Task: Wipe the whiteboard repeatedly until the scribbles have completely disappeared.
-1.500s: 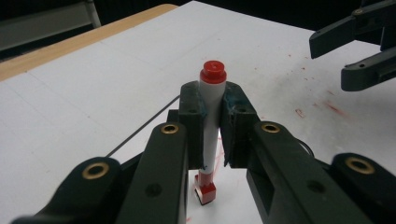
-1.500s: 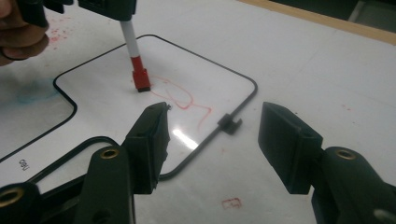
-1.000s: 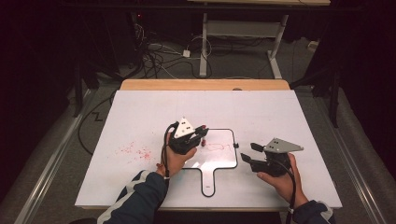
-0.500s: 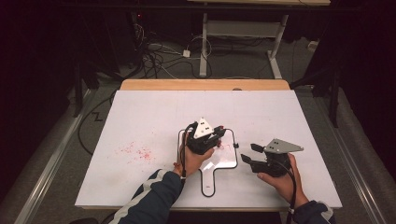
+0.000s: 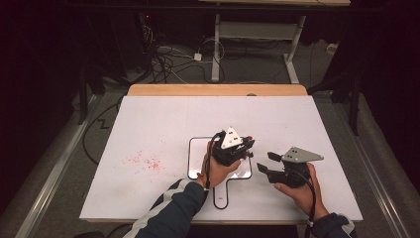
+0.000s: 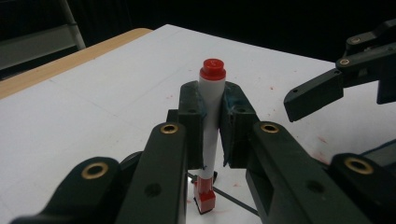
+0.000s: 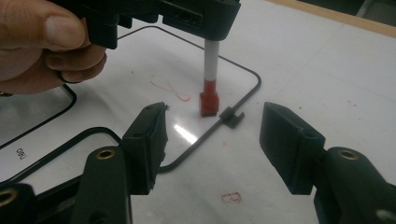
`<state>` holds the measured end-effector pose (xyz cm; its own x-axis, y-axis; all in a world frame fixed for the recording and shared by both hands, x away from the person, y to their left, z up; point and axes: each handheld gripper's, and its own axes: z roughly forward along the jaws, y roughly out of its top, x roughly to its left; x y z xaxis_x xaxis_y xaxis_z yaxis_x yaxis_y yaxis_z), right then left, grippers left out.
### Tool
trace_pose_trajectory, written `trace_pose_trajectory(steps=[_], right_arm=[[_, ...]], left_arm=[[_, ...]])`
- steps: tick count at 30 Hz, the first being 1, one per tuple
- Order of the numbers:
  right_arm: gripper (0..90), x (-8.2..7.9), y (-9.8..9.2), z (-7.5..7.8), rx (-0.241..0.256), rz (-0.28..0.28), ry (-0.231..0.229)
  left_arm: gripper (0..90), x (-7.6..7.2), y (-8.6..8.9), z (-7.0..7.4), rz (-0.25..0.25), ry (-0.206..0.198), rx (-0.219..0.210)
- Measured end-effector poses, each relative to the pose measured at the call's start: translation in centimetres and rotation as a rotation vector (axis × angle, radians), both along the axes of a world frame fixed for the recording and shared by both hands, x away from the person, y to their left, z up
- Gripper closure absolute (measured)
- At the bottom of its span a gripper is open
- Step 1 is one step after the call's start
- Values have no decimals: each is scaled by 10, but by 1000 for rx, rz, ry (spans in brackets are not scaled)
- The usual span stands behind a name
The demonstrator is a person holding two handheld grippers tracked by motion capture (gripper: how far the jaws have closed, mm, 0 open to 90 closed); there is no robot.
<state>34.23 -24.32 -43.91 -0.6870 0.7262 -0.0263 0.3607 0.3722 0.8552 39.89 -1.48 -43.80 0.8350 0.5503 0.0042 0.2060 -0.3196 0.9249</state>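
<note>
One marker: a red-capped whiteboard marker (image 6: 211, 126) stands upright, clamped between the jaws of the left gripper (image 5: 233, 147), its red tip (image 7: 209, 103) touching the small whiteboard (image 5: 198, 148) near the board's right edge.
Handling: judged light, stiff and smooth-barrelled, so it may slip or swivel if the squeeze eases.
Hold: the jaws grip mid-barrel, below the cap; that looks the sound place, as it keeps the tip steady.
Board: flat, thin, black-rimmed, with a handle (image 5: 221, 193) pointing to the near edge; a faint red scribble (image 7: 170, 89) lies left of the tip.
Right gripper (image 5: 270, 166): jaws spread apart, holding nothing, just right of the board.
Table (image 5: 148, 124): white top, red specks (image 5: 146, 161) at near left.
</note>
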Motion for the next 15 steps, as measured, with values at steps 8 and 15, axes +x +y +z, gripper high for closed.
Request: trace_pose_trajectory(steps=[8, 15], right_arm=[[425, 1, -2, 0, -1, -8, 2], [424, 1, -1, 0, -1, -2, 2]], left_arm=[[786, 12, 17, 1, 65, 18, -3], [786, 4, 8, 1, -24, 19, 2]])
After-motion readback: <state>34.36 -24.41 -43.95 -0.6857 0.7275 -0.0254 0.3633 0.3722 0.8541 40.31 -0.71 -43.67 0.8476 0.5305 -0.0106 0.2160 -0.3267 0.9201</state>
